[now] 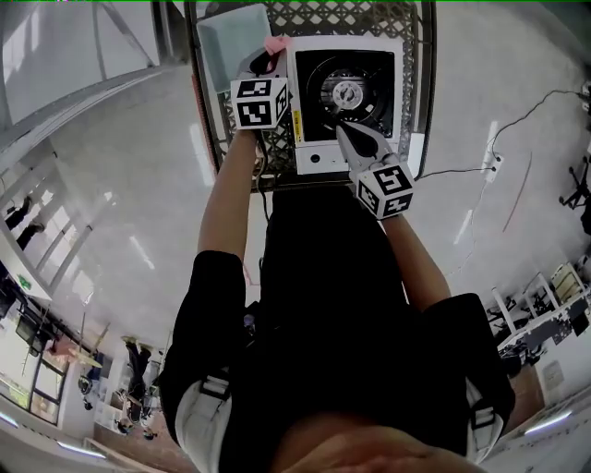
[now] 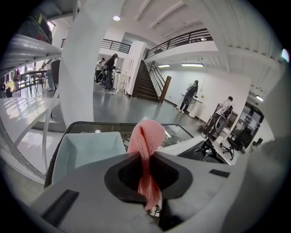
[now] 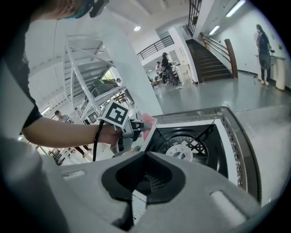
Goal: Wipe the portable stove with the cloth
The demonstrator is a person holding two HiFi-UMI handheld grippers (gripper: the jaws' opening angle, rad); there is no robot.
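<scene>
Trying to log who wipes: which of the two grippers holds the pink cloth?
The left gripper: its jaws are shut on the pink cloth. The right gripper has jaws together on nothing, above the portable stove.

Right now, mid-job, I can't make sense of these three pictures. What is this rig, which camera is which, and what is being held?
There is no robot arm here. A person holds a two-fingered tool in each hand, and the cubes with square markers are part of those tools. One picture comes from a camera on the person's head, looking steeply down. The other two come from cameras riding on the tools, looking along their fingers. On the table sit a white portable stove and a pale tray beside it. The left gripper pinches a pink cloth near the stove's far left corner. The right gripper is shut and empty, over the stove's front.
</scene>
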